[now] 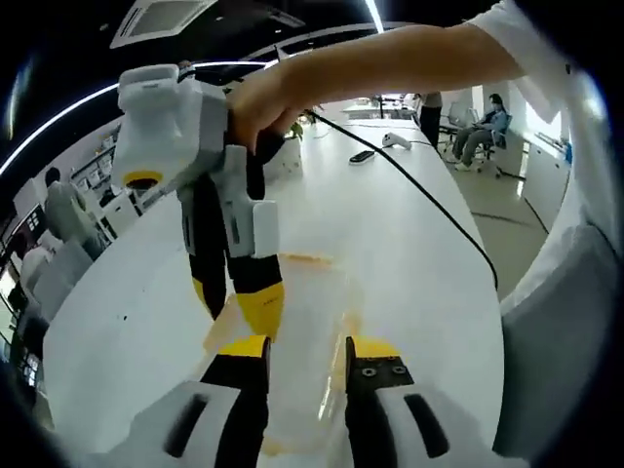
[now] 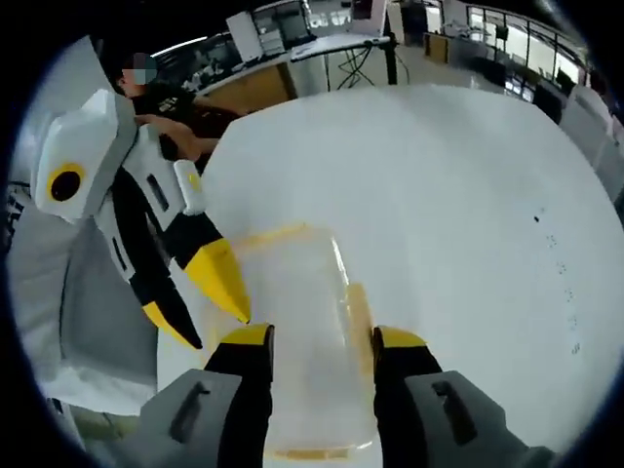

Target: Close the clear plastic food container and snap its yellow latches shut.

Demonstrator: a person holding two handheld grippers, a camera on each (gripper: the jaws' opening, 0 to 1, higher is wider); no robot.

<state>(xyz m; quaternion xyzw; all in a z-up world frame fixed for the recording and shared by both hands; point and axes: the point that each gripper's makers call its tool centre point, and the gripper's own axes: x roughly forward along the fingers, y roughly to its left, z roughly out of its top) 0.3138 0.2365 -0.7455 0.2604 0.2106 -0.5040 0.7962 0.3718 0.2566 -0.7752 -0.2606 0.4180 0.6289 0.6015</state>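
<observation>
The clear plastic container (image 2: 297,331) lies on the white counter (image 2: 439,195) between both grippers' parted, empty jaws; it looks light, thin-walled and slippery, so press its yellow latches (image 2: 359,310) at the rim, not the flexing lid.

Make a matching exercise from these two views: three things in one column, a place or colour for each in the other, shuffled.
Things:
1. clear plastic food container
2. black cable
3. latches

Descriptions:
A. yellow
B. trails across the white table
C. lies between the right tongs' tips

Pairs: 1-C, 2-B, 3-A
</observation>
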